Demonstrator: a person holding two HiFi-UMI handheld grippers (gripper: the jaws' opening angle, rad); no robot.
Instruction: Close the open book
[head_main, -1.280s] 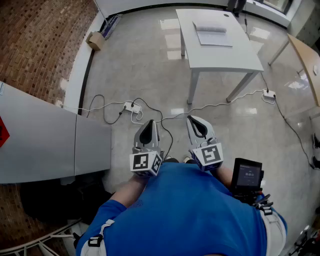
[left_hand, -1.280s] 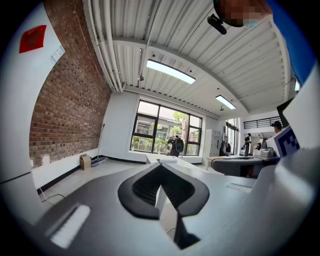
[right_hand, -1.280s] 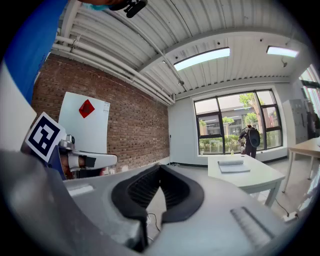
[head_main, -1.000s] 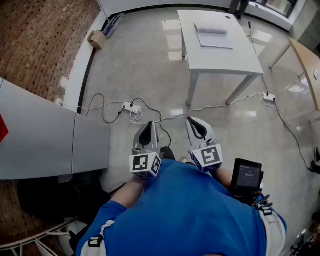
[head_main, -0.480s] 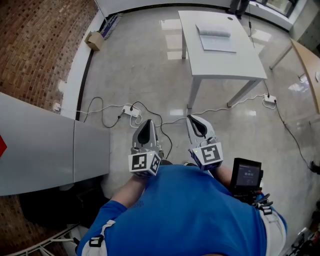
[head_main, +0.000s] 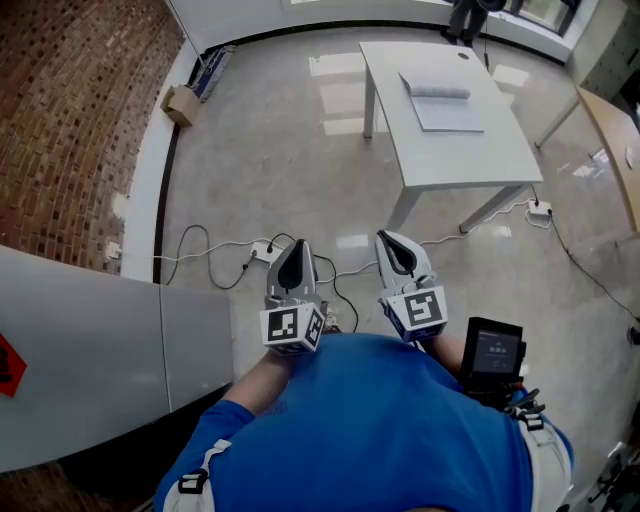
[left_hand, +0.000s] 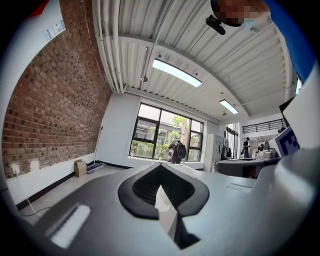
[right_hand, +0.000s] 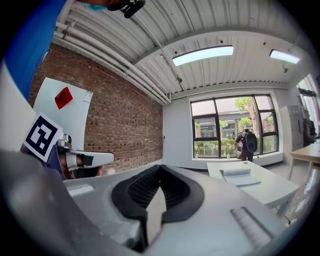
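Glossy grey floor (head_main: 290, 150), brick wall (head_main: 70, 120) on the left. Nearest: person in blue shirt (head_main: 370, 430), black device (head_main: 494, 358) at the right hip. Left gripper (head_main: 293, 248) and right gripper (head_main: 391, 242) side by side, level, pointing far; both have jaws together, nothing between them. Just beyond, white cables (head_main: 215, 250) snake over the floor. Farther, right of centre, white table (head_main: 470, 165); open book (head_main: 445, 100) lies flat on its far half, well apart from both grippers. Cardboard box (head_main: 178, 102) far left by the wall.
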